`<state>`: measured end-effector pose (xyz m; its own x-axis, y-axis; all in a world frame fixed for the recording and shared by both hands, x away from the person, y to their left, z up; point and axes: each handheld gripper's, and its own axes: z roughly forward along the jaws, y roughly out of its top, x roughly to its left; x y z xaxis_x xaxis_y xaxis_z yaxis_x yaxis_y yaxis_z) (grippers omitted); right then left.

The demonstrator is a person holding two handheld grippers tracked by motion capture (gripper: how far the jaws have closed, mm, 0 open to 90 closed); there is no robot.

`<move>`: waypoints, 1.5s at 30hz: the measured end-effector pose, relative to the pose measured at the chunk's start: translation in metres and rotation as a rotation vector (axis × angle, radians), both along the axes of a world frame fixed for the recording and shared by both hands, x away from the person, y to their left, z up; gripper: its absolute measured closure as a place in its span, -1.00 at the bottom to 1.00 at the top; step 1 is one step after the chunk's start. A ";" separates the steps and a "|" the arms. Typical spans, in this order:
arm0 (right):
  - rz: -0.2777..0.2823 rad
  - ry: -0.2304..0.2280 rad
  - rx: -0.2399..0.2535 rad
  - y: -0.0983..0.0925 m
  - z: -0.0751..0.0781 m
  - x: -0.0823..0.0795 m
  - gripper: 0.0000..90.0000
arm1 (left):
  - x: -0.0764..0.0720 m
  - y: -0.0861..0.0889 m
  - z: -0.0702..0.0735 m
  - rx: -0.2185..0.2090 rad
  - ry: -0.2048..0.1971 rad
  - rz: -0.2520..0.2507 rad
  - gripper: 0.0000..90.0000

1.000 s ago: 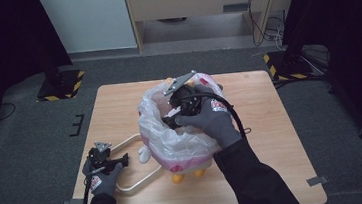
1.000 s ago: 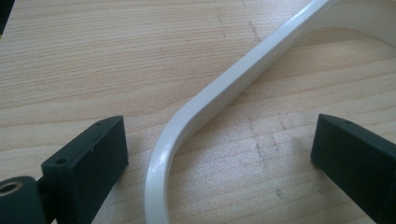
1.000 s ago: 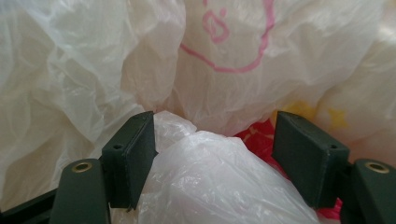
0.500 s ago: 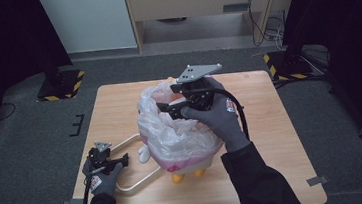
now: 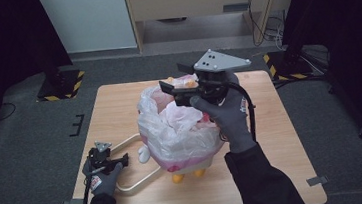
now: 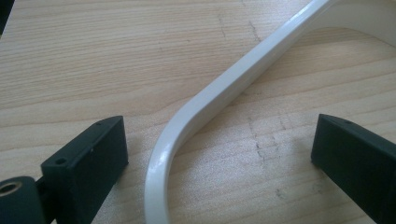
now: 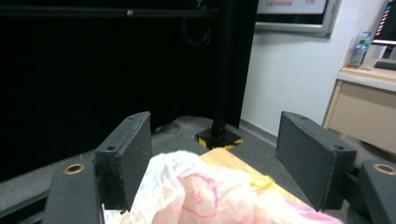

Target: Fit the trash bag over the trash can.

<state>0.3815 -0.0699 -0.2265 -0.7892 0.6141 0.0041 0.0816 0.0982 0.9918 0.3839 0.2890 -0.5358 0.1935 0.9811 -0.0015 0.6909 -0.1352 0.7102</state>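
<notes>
Left gripper (image 5: 119, 161) sits low at the near-left of the table (image 5: 119, 103), jaws spread wide with the white curved handle (image 6: 219, 91) running up between them — neither pad touches it, so nothing is gripped. Same spot as a second ago; the left hand (image 5: 101, 177) hasn't shifted. That handle loops along the wood from beside this gripper toward the bin.

Pink bin (image 5: 184, 157) with yellow feet stands just right of the left gripper, lined with a thin white plastic bag (image 5: 171, 128) whose rim is puffed loosely over the top.

Right gripper (image 5: 172, 85) — this is what changed. A second ago it was down in the bag's mouth; now it has lifted clear and hangs above the far rim, pointing leftward. Its jaws have just been opening a little, and they stand apart. In the right gripper view a fold of the bag (image 7: 201, 191) bulges up between them, close against the left pad, but not pinched — reads as released. The right hand (image 5: 225, 118) is gloved, cable trailing behind.

Judgement: bag lining looks roughly seated, right side let go; rim still rumpled, may need tucking.

Writing: pink printed mark on the bag (image 7: 198, 189), not legible. Small red-white label on each glove, too small to read.
</notes>
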 end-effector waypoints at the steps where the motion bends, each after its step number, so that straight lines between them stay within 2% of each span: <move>1: -0.011 -0.003 0.012 -0.003 0.003 -0.001 -0.42 | 0.000 0.000 0.000 0.000 0.001 0.000 -0.94; 6: -0.091 -0.027 0.042 -0.026 0.010 -0.002 -0.44 | 0.000 0.000 0.000 0.001 -0.001 0.001 -0.94; 12: -0.202 -0.036 0.068 -0.063 0.007 0.000 -0.45 | 0.000 0.000 0.000 0.001 -0.001 0.001 -0.94; 17: -0.284 -0.038 0.072 -0.094 -0.002 0.001 -0.46 | 0.000 0.000 0.000 0.001 0.000 0.002 -0.94; 22: -0.356 -0.033 0.050 -0.120 -0.023 0.001 -0.46 | 0.000 0.000 0.000 0.005 0.002 0.000 -0.94; 26: -0.423 0.001 0.034 -0.136 -0.053 0.002 -0.47 | 0.000 0.000 0.000 0.005 0.002 0.000 -0.94; 32: -0.489 0.075 -0.041 -0.155 -0.115 0.006 -0.49 | 0.000 0.000 0.000 0.006 0.003 -0.001 -0.94; 40: -0.511 0.187 -0.118 -0.177 -0.199 0.000 -0.40 | 0.000 0.000 0.000 0.006 0.002 0.000 -0.94; 45: -0.517 0.257 -0.191 -0.188 -0.240 -0.006 -0.40 | 0.000 0.000 0.000 0.006 0.002 0.000 -0.94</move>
